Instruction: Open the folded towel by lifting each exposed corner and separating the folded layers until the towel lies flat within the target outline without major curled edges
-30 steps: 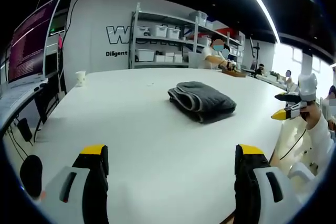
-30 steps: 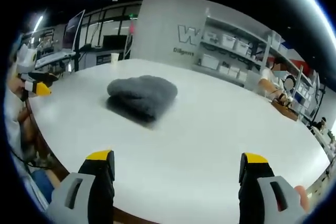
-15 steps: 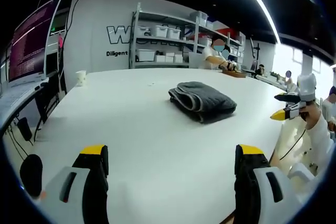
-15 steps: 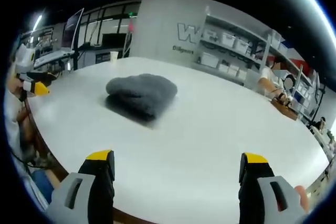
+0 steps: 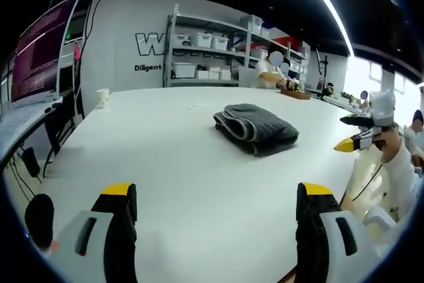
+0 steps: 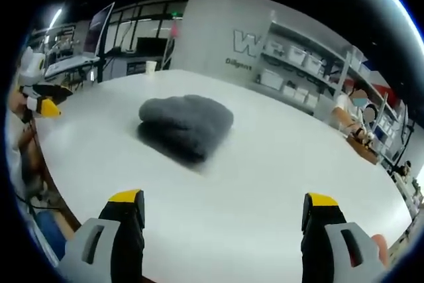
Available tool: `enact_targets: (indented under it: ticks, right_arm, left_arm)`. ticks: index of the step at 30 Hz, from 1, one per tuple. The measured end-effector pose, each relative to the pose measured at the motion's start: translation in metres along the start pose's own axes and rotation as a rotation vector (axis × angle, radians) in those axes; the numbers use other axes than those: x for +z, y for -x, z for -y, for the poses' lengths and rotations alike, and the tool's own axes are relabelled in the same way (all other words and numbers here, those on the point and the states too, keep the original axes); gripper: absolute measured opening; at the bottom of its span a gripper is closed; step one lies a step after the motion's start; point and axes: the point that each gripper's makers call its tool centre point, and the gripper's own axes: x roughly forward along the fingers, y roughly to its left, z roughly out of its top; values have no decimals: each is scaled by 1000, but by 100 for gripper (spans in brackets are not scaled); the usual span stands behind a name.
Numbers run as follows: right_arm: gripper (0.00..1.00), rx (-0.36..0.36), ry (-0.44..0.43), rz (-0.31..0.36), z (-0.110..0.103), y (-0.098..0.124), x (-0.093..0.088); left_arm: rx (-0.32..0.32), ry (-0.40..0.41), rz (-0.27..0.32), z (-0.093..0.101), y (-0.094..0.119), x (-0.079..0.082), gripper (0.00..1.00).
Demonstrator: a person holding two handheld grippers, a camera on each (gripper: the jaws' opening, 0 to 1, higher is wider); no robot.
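- Since the earlier pictures the right gripper view had swung slightly, so the towel (image 6: 186, 126) sat a little further right and lower in it; in the left gripper view the other gripper at the right edge had dipped a touch, while the towel had not shifted on the table.
- Folded in a thick dark grey bundle, the towel (image 5: 255, 128) lay on the white table (image 5: 172, 157), well ahead of both grippers and untouched.
- The left gripper (image 5: 217, 213) hung low over the near table edge, its yellow-tipped jaws spread wide with nothing between them.
- The right gripper (image 6: 223, 220) stood the same way, jaws wide apart and empty.
- On the grey back wall (image 5: 129, 44), large white letters began "W", the rest hidden behind a shelf rack (image 5: 212, 51) of white bins; a smaller line began "Diligent".
- The left gripper view showed the towel's layered fold edges, a paper cup (image 5: 101, 98) on the far side of the table, and a screen (image 5: 40, 51) of text too small to read.
- The right gripper view showed the towel's rounded, closed side, and what was probably the same cup (image 6: 152, 66), though blurred.
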Motion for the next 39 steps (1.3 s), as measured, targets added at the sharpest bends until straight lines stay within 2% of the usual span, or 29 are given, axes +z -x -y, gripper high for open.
enact_targets:
  ticks: [29, 39]
  right_arm:
    - [99, 104, 204, 46, -59, -63, 68]
    - [99, 129, 266, 62, -84, -86, 82]
  left_arm:
    - [14, 13, 9, -7, 4, 2, 99]
    - [15, 13, 8, -7, 4, 3, 99]
